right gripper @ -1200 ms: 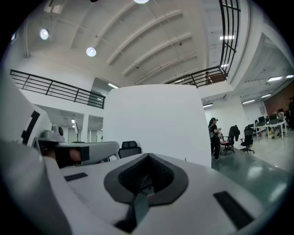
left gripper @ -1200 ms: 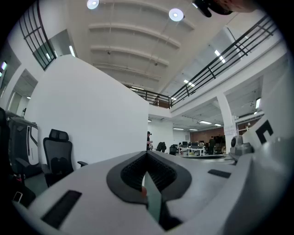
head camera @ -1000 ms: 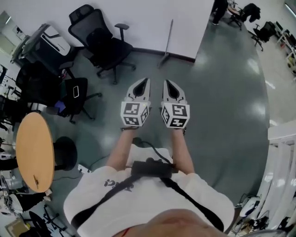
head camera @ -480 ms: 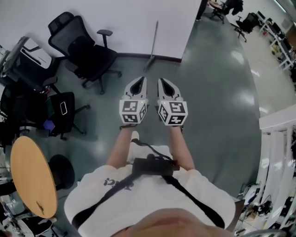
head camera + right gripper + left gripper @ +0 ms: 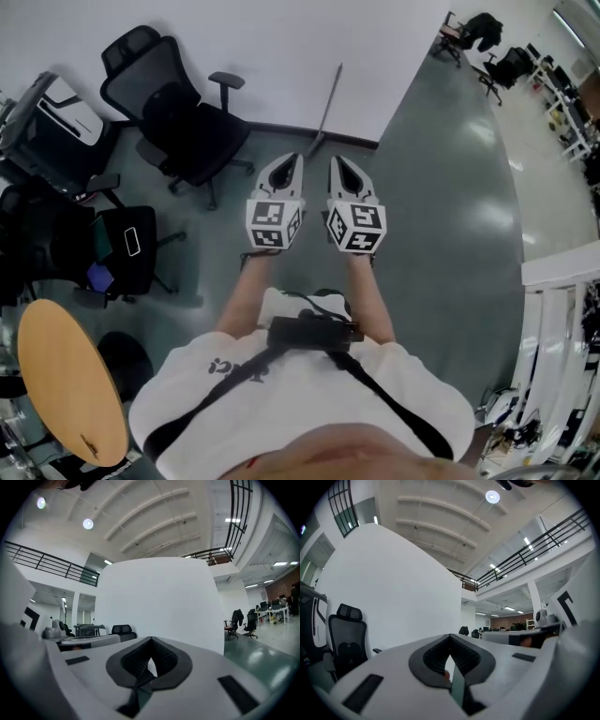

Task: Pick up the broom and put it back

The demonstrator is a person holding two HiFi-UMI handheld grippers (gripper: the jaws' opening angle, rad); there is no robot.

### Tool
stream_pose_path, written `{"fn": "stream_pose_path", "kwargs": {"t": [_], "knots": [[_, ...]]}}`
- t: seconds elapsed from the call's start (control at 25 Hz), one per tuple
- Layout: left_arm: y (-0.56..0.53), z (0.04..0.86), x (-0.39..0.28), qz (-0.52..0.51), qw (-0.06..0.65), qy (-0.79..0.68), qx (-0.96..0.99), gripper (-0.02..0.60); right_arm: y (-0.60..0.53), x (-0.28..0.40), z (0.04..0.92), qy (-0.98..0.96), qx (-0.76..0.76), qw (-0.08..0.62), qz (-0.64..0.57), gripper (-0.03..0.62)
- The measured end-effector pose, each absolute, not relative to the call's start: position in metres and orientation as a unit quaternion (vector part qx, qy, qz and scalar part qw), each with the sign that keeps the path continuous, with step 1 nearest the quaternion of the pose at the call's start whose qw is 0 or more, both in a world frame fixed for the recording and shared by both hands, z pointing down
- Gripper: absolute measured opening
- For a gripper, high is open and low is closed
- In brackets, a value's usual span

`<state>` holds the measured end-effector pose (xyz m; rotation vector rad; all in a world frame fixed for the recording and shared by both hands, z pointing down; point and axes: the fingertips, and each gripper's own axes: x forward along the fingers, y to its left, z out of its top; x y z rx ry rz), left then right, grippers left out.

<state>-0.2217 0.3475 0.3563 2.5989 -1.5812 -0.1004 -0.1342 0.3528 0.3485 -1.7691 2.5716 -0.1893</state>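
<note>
The broom (image 5: 327,101) leans upright against the white wall (image 5: 281,47), a thin grey handle with its head on the floor by the skirting. It stands straight beyond the tips of both grippers, a short way off. My left gripper (image 5: 297,158) and right gripper (image 5: 335,160) are held side by side, level, pointing at the wall. Both are shut and hold nothing. In the left gripper view the left gripper (image 5: 450,636) has its jaw tips meeting, and the same holds for the right gripper (image 5: 151,639) in its own view. Neither gripper view shows the broom.
A black office chair (image 5: 178,112) stands left of the broom, seen also as the office chair (image 5: 344,639). A second dark chair (image 5: 127,248) with a phone on it and a round wooden table (image 5: 66,384) are at the left. A white railing (image 5: 562,319) runs along the right.
The person has walked towards the wall, so the broom and the chair now lie closer ahead of the grippers. Both grippers stayed side by side and shut.
</note>
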Motion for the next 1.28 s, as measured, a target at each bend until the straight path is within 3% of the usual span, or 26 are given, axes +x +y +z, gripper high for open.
{"fn": "stream_pose_path", "kwargs": {"t": [0.52,0.88,1.28], "knots": [[0.168,0.404,-0.197,-0.012,0.066,-0.514,0.855,0.009,0.170,-0.112,0.390,0.823,-0.563,0.009,-0.072,0.003],[0.031,0.364,-0.123,-0.038,0.066,-0.513,0.855,0.009,0.036,-0.041,0.351,0.830,-0.553,0.031,-0.062,0.003],[-0.053,0.413,-0.113,-0.006,0.095,-0.518,0.850,0.009,-0.050,-0.033,0.411,0.830,-0.545,0.005,-0.119,0.003]]}}
